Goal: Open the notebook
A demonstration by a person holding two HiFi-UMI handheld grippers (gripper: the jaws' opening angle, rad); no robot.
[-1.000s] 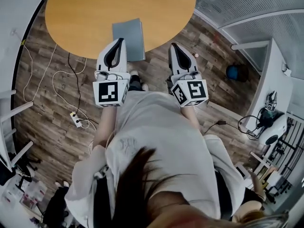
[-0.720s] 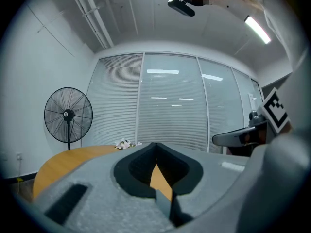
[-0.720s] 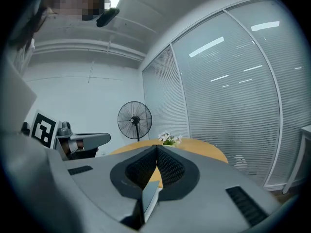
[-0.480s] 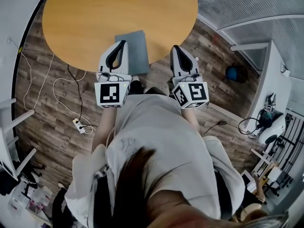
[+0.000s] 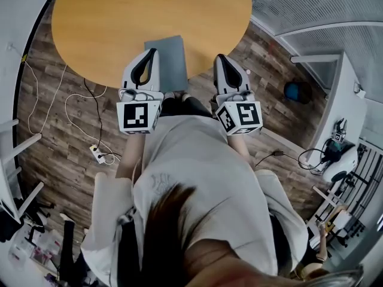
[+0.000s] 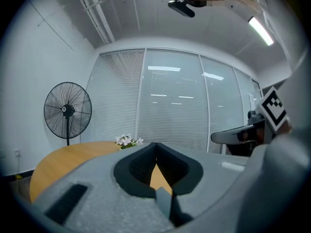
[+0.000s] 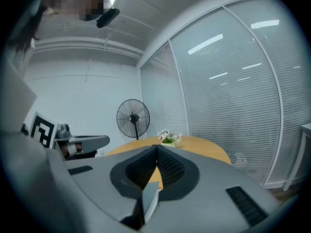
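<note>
A closed grey notebook point(image 5: 170, 56) lies at the near edge of the round wooden table point(image 5: 119, 23). In the head view my left gripper point(image 5: 153, 51) is shut, held level, its tip over the notebook's left edge. My right gripper point(image 5: 219, 57) is also shut and hovers off the table's edge, to the right of the notebook. Neither holds anything. In the left gripper view the left gripper point(image 6: 155, 144) has its jaws meeting, and the notebook point(image 6: 163, 202) shows low behind them. The right gripper point(image 7: 157, 147) in its own view frames the notebook point(image 7: 149, 198) the same way.
A standing fan point(image 6: 67, 111) and a small bunch of white flowers point(image 6: 127, 140) are at the table's far side, before a glass wall with blinds. Cables and a power strip point(image 5: 96, 153) lie on the wooden floor at the left. A blue object point(image 5: 293, 91) sits at the right.
Both grippers and the person have come a little closer to the table, so the notebook now lies further in between the grippers. Both jaws stayed shut.
</note>
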